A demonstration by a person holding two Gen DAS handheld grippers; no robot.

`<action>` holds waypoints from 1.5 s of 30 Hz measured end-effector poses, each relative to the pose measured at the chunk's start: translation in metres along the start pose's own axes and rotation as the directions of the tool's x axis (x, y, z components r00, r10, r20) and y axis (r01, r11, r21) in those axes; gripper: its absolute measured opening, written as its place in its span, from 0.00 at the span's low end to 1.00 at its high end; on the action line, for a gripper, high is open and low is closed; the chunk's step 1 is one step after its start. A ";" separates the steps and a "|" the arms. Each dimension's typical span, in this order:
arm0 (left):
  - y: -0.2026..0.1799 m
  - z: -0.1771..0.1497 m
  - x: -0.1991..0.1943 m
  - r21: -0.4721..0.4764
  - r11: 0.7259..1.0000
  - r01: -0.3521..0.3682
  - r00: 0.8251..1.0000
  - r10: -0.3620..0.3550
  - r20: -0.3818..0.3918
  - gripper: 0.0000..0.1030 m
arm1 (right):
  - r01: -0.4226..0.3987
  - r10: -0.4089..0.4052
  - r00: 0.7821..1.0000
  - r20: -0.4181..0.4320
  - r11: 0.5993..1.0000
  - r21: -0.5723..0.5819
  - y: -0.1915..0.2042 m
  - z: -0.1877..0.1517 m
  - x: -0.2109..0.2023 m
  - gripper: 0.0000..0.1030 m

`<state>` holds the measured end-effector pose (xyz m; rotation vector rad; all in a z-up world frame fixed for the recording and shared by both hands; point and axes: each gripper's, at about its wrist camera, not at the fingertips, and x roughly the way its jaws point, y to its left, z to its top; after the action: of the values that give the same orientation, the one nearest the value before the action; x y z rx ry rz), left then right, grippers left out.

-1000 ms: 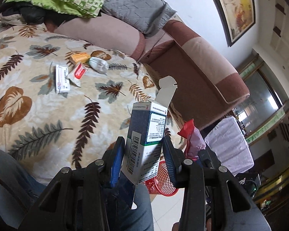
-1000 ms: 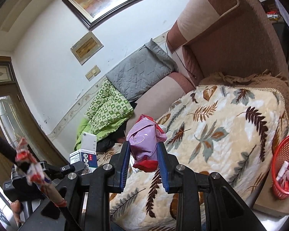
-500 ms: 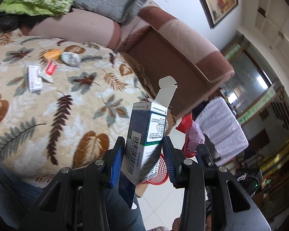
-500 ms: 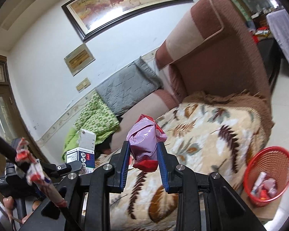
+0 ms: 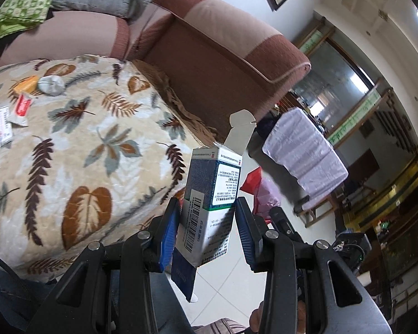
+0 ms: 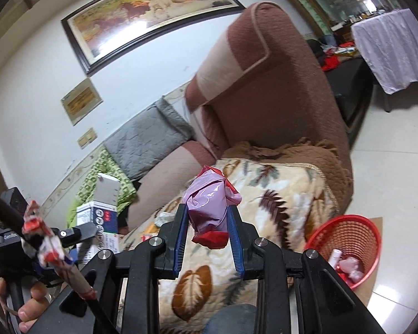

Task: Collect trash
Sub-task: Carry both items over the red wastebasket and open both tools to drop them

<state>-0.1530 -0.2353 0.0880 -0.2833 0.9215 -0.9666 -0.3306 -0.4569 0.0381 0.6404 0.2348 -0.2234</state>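
From the left wrist view, my left hand-held gripper (image 5: 207,229) is clenched on an opened medicine carton (image 5: 211,206), blue and white with its top flap standing up. The carton sits upright between the blue pads, off the sofa and over the floor edge. On the leaf-print blanket (image 5: 97,150) that covers the sofa seat I can see what is left to pick up: a white blister-pack box (image 5: 2,125) at the far left, a red and white sachet (image 5: 22,107) just beside it, an orange wrapper (image 5: 26,83) and a crumpled grey wad (image 5: 51,85) touching or nearly touching each other further back. Four pieces, by my count, remain.

From the right wrist view, my right hand-held gripper (image 6: 207,232) is grasping a pink plastic wrapper (image 6: 209,207) with red ends, pinched in the middle and hanging clear of the blanket. The red mesh basket (image 6: 345,233) stands on the floor by the sofa's corner, lower right, well apart from both grippers. It holds a few items already: something pink and a small white tube, though I cannot make them out closely.

My judgement: the task is partway done. Some trash is binned, two pieces are in hand and not yet dropped, and the cluster on the blanket is untouched. Both loads need carrying to the basket next.
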 end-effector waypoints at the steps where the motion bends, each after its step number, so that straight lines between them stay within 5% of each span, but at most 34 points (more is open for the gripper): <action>1: -0.004 0.000 0.004 0.005 1.000 0.003 1.000 -0.003 -0.007 0.38 | 0.017 -0.017 1.000 -0.002 1.000 0.000 -0.004 0.001 -0.001 0.30; 10: -0.025 0.002 0.037 0.041 0.999 0.015 0.998 -0.013 -0.057 0.38 | 0.105 -0.105 0.995 -0.004 0.994 0.036 -0.037 0.007 -0.010 0.30; 45: -0.048 -0.006 0.160 0.100 0.994 0.038 0.970 -0.013 -0.241 0.38 | 0.230 -0.223 0.973 -0.065 0.962 0.147 -0.103 -0.004 0.007 0.30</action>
<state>-0.1468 -0.3904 0.0253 -0.0897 1.0860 -1.0850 -0.3526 -0.5355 -0.0247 0.7725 0.3404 -0.4500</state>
